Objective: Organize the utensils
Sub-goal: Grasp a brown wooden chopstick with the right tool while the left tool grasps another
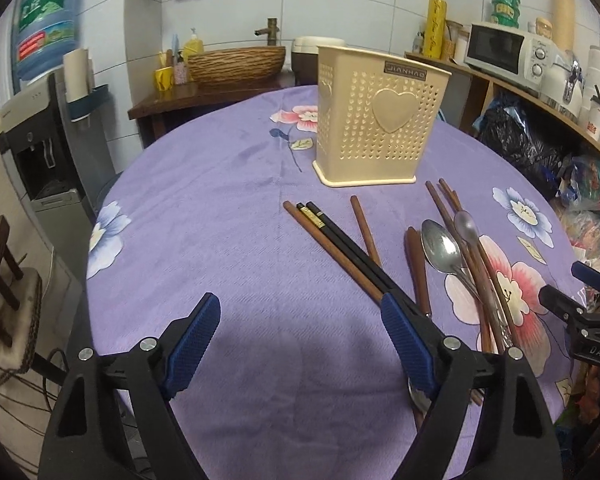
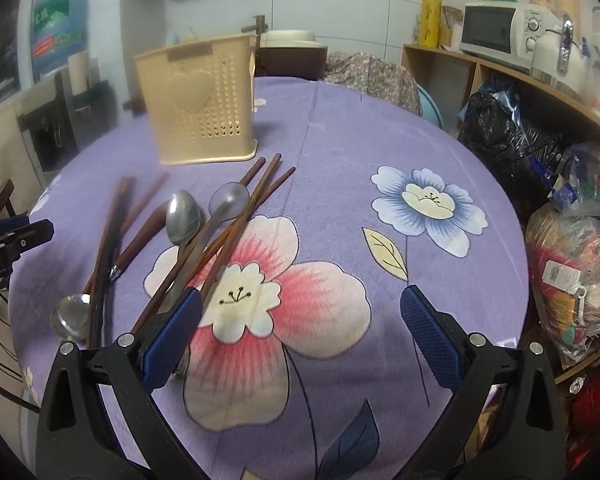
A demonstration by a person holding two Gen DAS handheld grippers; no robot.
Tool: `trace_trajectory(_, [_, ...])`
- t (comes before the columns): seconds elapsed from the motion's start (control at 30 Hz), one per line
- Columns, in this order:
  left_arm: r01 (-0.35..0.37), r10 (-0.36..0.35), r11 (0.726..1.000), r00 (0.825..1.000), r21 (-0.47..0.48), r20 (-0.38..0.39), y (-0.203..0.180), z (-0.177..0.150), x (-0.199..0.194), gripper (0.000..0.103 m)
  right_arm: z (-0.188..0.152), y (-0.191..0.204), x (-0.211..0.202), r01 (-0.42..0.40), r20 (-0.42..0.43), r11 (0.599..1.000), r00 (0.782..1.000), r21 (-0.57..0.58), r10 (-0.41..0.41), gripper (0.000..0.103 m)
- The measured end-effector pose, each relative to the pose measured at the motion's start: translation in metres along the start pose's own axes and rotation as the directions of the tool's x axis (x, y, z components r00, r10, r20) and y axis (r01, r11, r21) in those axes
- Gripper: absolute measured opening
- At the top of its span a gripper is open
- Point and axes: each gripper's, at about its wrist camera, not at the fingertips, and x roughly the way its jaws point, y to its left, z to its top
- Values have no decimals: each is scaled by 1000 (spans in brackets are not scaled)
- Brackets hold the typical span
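The round table under its purple flowered cloth (image 1: pixel 228 184) has bare cloth on its left half and its near right edge, while the cream perforated plastic utensil holder with a heart (image 1: pixel 380 120) stands upright toward the far side. In front of the holder lie loose brown and black chopsticks (image 1: pixel 340 248) and metal spoons (image 1: pixel 440 246). The left gripper (image 1: pixel 300 320) is spread wide over bare cloth holding nothing, its right finger just beside the chopsticks, and the right gripper (image 2: pixel 300 312) also gapes empty above the pink flower
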Motion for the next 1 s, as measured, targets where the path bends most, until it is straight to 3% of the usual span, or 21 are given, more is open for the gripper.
trace_trajectory(0.33, [21,-21,1000,998,-5,-62,-9,15,26,51,19,13,14,-34,-15,999,999,-8,34,98])
trace_trajectory(0.53, [33,-35,999,993,-23,-113,-17,19,41,50,17,13,20,-11,-23,1000,1000,10,11,98])
trace_trajectory(0.8, [-23,26,1000,992,21,-124,-32,17,47,50,13,12,20,-12,-28,1000,1000,8,13,98])
trace_trajectory(1.0, [-31,33,999,987,21,-156,-14,12,46,52,13,11,23,-1,-43,1000,999,-12,0,98])
